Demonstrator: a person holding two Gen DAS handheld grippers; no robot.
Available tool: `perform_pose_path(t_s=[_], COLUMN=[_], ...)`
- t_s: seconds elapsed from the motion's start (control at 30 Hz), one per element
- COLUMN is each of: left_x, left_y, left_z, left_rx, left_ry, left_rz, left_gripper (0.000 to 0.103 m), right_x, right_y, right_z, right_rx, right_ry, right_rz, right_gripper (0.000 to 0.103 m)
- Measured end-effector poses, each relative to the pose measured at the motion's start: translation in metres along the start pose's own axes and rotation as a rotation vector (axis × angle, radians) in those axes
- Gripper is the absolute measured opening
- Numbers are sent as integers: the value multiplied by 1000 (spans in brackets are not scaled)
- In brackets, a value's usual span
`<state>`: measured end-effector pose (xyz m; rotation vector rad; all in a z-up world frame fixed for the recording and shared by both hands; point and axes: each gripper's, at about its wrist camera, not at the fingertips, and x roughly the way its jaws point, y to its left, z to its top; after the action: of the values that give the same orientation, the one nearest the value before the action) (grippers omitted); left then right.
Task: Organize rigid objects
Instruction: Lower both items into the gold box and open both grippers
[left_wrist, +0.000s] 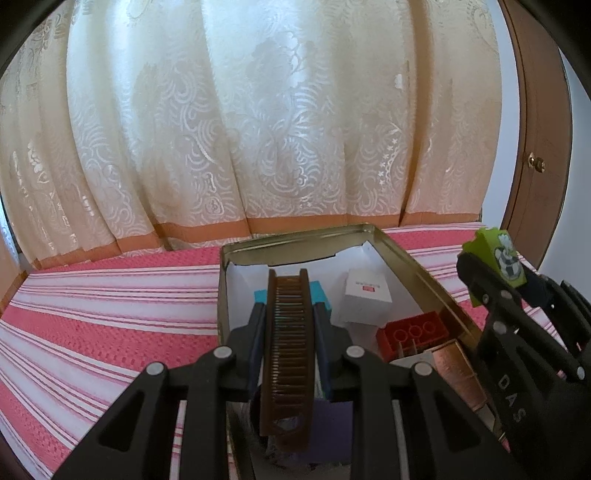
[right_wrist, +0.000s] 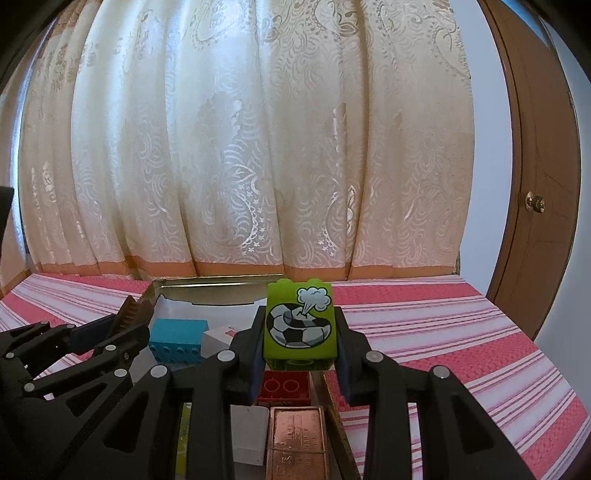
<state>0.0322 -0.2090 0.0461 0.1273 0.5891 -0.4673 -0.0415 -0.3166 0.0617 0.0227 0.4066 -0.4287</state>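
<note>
**Two pieces in hand, tin partly filled**

The open rectangular metal tin (left_wrist: 413, 258) on the pink striped cloth (left_wrist: 110, 314) already holds a turquoise block (right_wrist: 177, 338), white box (left_wrist: 365, 299), red studded brick (left_wrist: 413, 334) and copper-coloured bar (right_wrist: 295, 439). The left gripper (left_wrist: 290, 314) is clamped on a brown plastic comb (left_wrist: 288, 350) above the tin. The right gripper (right_wrist: 299, 332) pinches a green football-printed block (right_wrist: 299, 321) over it. Both appear left to place.
</note>
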Motion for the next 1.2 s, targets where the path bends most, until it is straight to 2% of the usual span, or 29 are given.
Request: perform_pose_path(t_s=[0.3, 0.63, 1.2], left_x=[2, 6, 22], left_y=[-2, -6, -3], left_z=[0, -2, -7], left_rx=[14, 35, 19], left_ry=[15, 54, 144], left_rz=[-8, -29, -34], left_gripper=[23, 23, 23], right_x=[7, 33, 42], right_y=[4, -2, 2], right_z=[-1, -8, -10], right_rx=[-8, 66, 60], right_ry=[46, 197, 246], right_rz=[18, 92, 102], right_gripper=[34, 34, 34])
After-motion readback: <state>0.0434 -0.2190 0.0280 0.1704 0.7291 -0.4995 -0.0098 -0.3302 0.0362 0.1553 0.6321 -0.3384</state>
